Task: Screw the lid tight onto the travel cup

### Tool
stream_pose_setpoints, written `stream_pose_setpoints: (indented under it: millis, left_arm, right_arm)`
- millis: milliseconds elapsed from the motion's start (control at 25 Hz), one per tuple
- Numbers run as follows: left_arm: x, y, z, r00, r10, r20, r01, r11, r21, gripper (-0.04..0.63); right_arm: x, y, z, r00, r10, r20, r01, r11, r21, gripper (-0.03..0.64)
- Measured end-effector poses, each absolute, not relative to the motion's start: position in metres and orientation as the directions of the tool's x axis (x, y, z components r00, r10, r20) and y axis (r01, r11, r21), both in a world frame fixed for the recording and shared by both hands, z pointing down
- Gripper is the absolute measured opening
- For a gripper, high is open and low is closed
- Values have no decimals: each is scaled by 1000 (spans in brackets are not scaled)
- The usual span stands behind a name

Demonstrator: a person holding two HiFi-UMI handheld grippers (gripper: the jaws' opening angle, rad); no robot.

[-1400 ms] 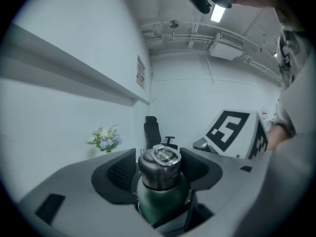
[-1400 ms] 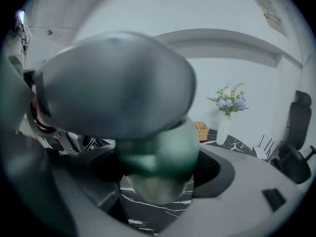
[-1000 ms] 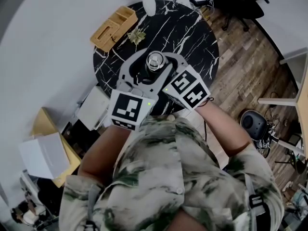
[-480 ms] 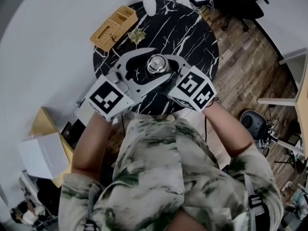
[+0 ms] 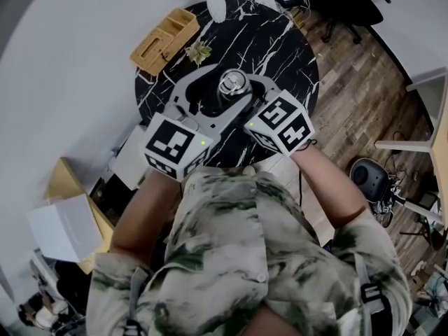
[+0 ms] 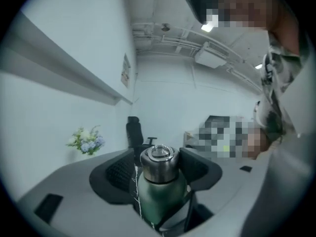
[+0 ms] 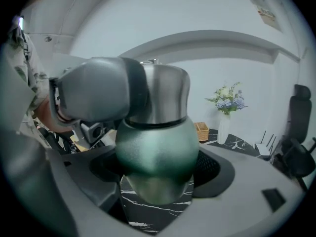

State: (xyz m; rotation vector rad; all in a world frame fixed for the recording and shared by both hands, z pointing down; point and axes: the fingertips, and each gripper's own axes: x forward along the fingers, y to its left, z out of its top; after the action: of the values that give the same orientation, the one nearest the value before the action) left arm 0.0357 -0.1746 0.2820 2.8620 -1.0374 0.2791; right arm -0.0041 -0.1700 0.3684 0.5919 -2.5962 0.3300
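Observation:
The green travel cup (image 7: 158, 152) is held up over the black marble table (image 5: 280, 47). Its steel lid (image 6: 158, 159) sits on top and shows from above in the head view as the lid (image 5: 231, 83). My right gripper (image 7: 158, 174) is shut on the cup's green body, a pad on each side. My left gripper (image 6: 158, 166) is shut on the lid, its dark pads flanking the steel collar. One grey left finger (image 7: 96, 95) wraps the lid in the right gripper view. In the head view the left gripper (image 5: 224, 91) and right gripper (image 5: 239, 95) meet at the cup.
On the round table stand a wooden tray box (image 5: 164, 39), a small plant (image 5: 199, 51) and a white vase with flowers (image 5: 215, 5). An office chair (image 5: 350, 5) stands beyond the table on the wood floor. A white box (image 5: 59, 226) sits at lower left.
The left gripper's marker cube swung out to the left, then back toward the body, turning about the lid. The cup and the right gripper shifted only slightly.

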Motion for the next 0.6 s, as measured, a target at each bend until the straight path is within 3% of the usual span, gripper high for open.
stream_pose_setpoints:
  millis: [120,360,600]
  left_arm:
    - [32,-180,289,670,-711,213,-737,-672,74,285]
    - [27,-187,288,527,-819,224,-844,-535,29,280]
    - [27,-183,286,559,-802,209,-819,-574,-12,275]
  right_arm:
    - [-4,-176,373,-782,-380,494,-488,866,-106,394]
    - [-16,-173,378,-773,-383,506,-480,875,-70,394]
    - [-18,-171,376,-779,-380,498,-466,883,-55,394]
